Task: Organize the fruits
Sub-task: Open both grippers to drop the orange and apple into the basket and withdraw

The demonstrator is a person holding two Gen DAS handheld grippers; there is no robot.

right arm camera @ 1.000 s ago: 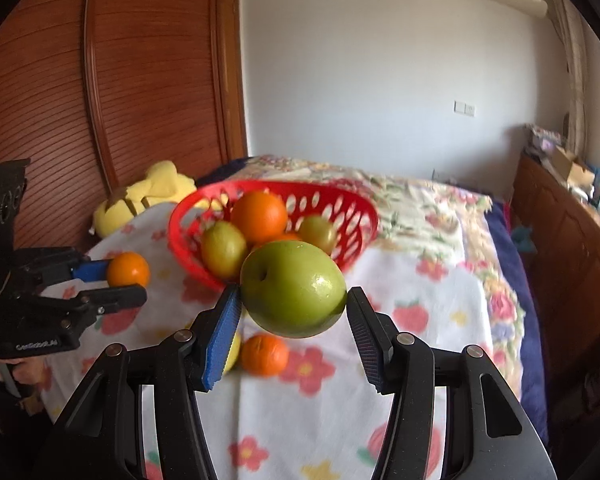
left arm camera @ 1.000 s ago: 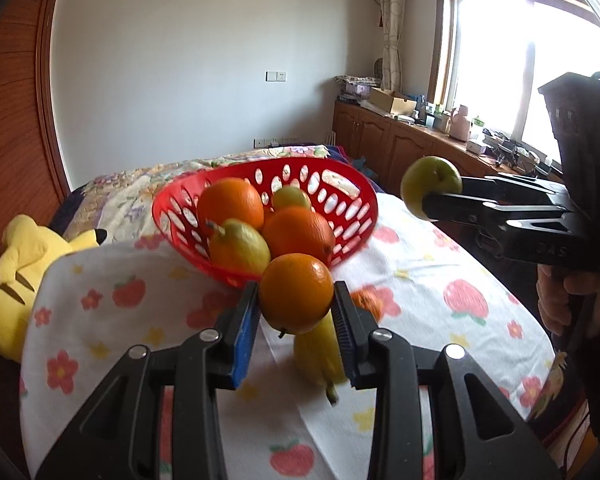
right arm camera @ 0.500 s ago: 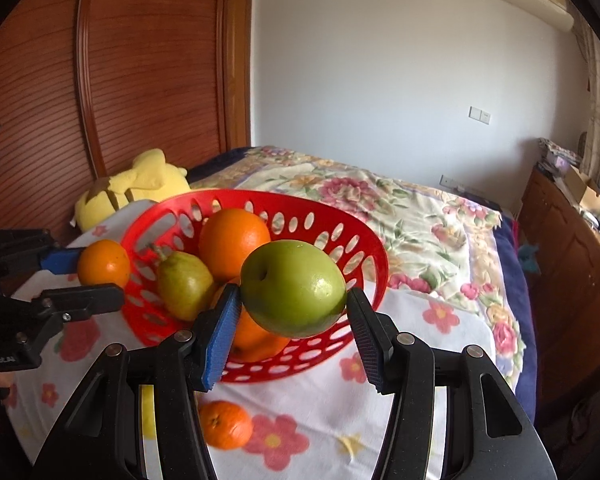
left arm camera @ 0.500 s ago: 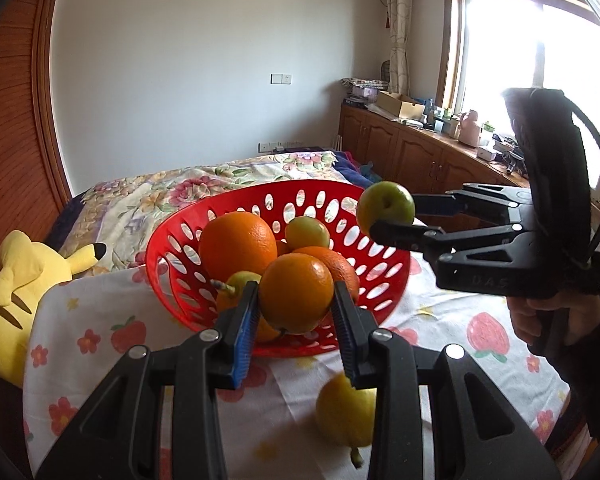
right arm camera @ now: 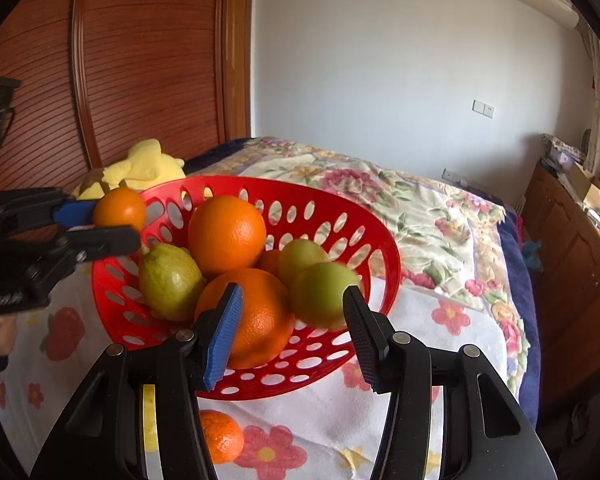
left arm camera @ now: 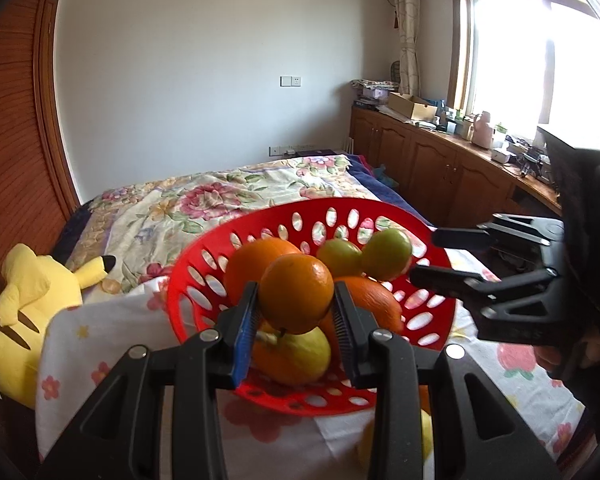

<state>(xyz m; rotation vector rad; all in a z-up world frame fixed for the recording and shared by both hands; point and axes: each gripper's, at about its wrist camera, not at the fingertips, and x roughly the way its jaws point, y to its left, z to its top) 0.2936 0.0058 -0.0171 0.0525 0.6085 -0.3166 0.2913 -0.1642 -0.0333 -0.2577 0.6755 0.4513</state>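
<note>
A red perforated basket point(left arm camera: 440, 312) point(right arm camera: 380, 240) holds oranges, a yellow-green pear point(right arm camera: 170, 282) and green fruits. My left gripper point(left arm camera: 296, 320) is shut on a small orange point(left arm camera: 296, 294) and holds it over the basket's near rim; it also shows in the right wrist view point(right arm camera: 120, 210). My right gripper point(right arm camera: 292, 320) is open over the basket's right side. The green apple point(right arm camera: 324, 294) point(left arm camera: 386, 254) is blurred between its fingers, free of the pads, on the fruit pile.
A small orange point(right arm camera: 220, 436) and a yellow fruit point(left arm camera: 424, 432) lie on the flowered cloth before the basket. A yellow plush toy point(left arm camera: 24, 320) sits at the left. A bed with a floral cover lies behind; wooden cabinets point(left arm camera: 440, 168) run along the right.
Both grippers moved forward over the basket. My right gripper opened and let the green apple go into the basket. My left gripper kept hold of the small orange.
</note>
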